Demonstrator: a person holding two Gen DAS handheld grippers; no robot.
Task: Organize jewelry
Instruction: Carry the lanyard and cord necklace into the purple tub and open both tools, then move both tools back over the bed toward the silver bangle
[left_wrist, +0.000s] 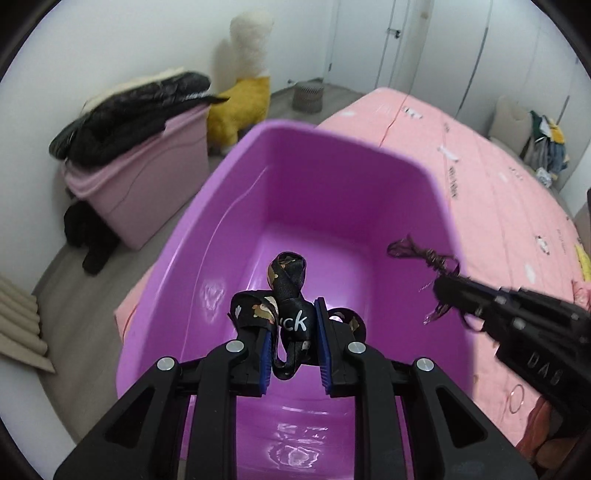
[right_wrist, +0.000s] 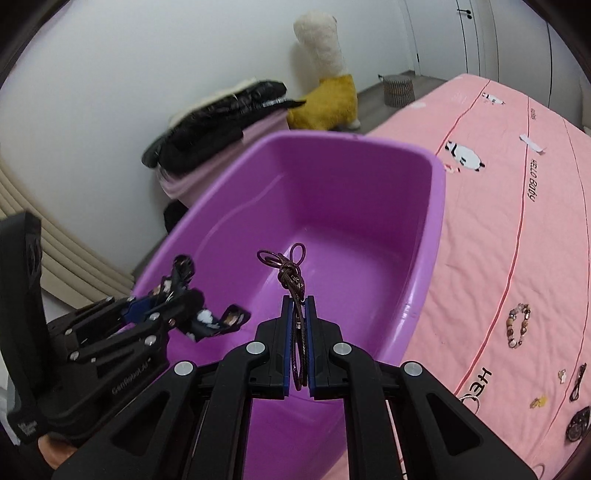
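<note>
A purple plastic tub (left_wrist: 424, 173) (right_wrist: 436, 221) stands on the pink bed, and both grippers hang over its inside. My left gripper (left_wrist: 293, 328) (right_wrist: 162, 302) is shut on a black printed ribbon band (left_wrist: 286, 280) (right_wrist: 207, 321) that loops out above and beside the pads. My right gripper (right_wrist: 300, 325) (left_wrist: 448, 282) is shut on a thin brown cord bracelet (right_wrist: 290, 273) (left_wrist: 417, 253), whose knotted loops stick out past the fingertips. No jewelry shows on the visible part of the tub's floor.
On the pink bedsheet (right_wrist: 517, 229) to the right lie a beaded bracelet (right_wrist: 519, 325), several small dark pieces (right_wrist: 578, 421) and a thin ring (left_wrist: 516, 397). A pink storage bin (left_wrist: 147, 184) with a black jacket (left_wrist: 129, 114) and a plush toy (left_wrist: 247, 74) stand by the wall.
</note>
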